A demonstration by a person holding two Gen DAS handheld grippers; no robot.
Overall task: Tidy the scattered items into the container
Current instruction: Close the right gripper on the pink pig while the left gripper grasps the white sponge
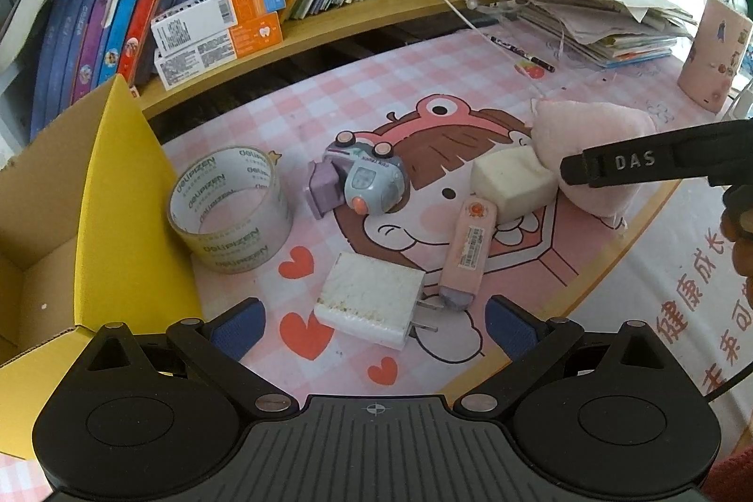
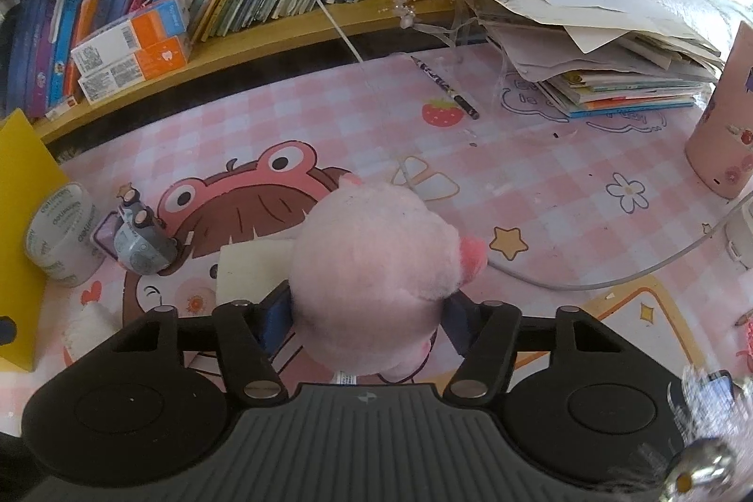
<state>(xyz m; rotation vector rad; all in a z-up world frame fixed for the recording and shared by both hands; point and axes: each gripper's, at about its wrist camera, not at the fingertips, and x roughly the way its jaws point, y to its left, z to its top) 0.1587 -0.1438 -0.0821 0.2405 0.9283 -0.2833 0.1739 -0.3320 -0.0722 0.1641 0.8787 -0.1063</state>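
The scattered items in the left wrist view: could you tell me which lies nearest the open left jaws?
The white charger plug, prongs pointing right, lies just ahead between them. The tape roll, pink eraser case and toy car lie farther off.

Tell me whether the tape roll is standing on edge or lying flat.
Lying flat: the tape roll rests on its side face, hole facing up, beside the yellow box.

Box [image 1: 56, 219] open at 9 o'clock, its yellow flap [image 1: 127, 191] upright with the tape roll [image 1: 230, 210] touching its foot. Centre of surface [image 1: 423, 74] crowded: toy [image 1: 362, 177], sponge block [image 1: 513, 184], pink stick [image 1: 466, 252], charger [image 1: 372, 299] all close together, only narrow gaps. Open lane at 12 o'clock between clutter and shelf [image 1: 329, 27]. At 1–2 o'clock: pencil [image 2: 444, 85], paper stack [image 2: 588, 45], pink cup [image 2: 724, 125], cable [image 2: 612, 276]. Bare surface between them.
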